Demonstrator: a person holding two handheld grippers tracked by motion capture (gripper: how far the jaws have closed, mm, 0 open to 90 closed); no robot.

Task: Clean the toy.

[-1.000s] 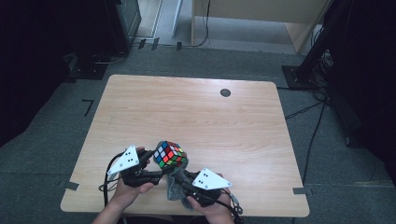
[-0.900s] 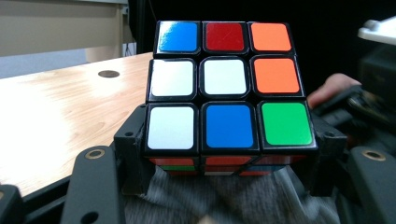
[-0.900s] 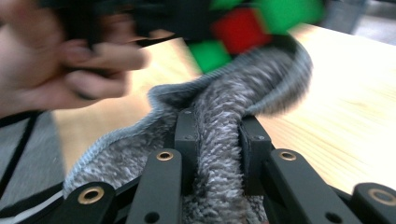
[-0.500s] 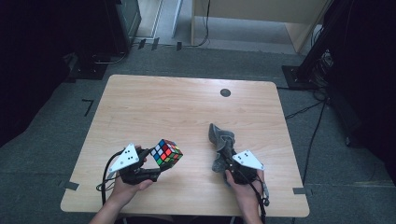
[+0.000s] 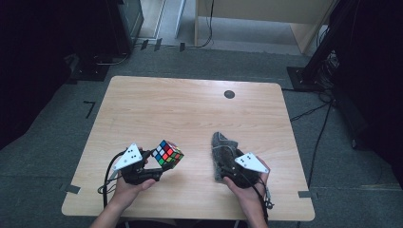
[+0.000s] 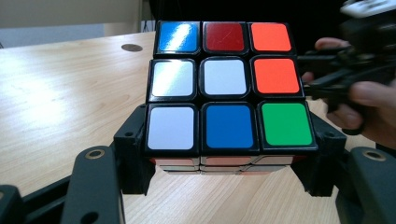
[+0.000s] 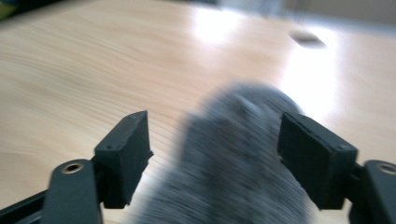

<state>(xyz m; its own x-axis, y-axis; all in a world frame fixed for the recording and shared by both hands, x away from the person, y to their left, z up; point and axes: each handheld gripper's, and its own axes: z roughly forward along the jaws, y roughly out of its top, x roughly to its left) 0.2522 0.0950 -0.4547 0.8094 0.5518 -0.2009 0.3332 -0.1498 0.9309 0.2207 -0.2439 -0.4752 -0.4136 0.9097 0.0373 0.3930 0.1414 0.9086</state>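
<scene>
At a pale wood-grain table (image 5: 190, 109) with rounded corners, my left gripper (image 6: 229, 182) is clamped on a puzzle cube (image 6: 226, 86), its two black jaws pressing the cube's opposite sides near the bottom layer. The cube is glossy plastic, a black frame set with square stickers: blue, dark red and orange across the far row, white, white and orange in the middle, white, blue and green nearest me, the smooth tiles catching glare from overhead. From the high view, the cube (image 5: 166, 154) sits in the left gripper (image 5: 149, 167) near the table's front edge, tilted so one corner points away from me.

My right gripper (image 7: 215, 154) has just been opening; its blocky matte jaws now stand apart, with a fuzzy grey cloth (image 7: 238, 158) lying between them, not pinched, though the right jaw stands close against its edge. The cloth is soft and nappy, blurred in this close view. From above it (image 5: 223, 151) shows as a rumpled, elongated heap on the table's right half, just ahead of the right gripper (image 5: 233, 168), well apart from the cube. A small dark round disc (image 5: 229, 94) sits flush in the tabletop near the far edge.
</scene>
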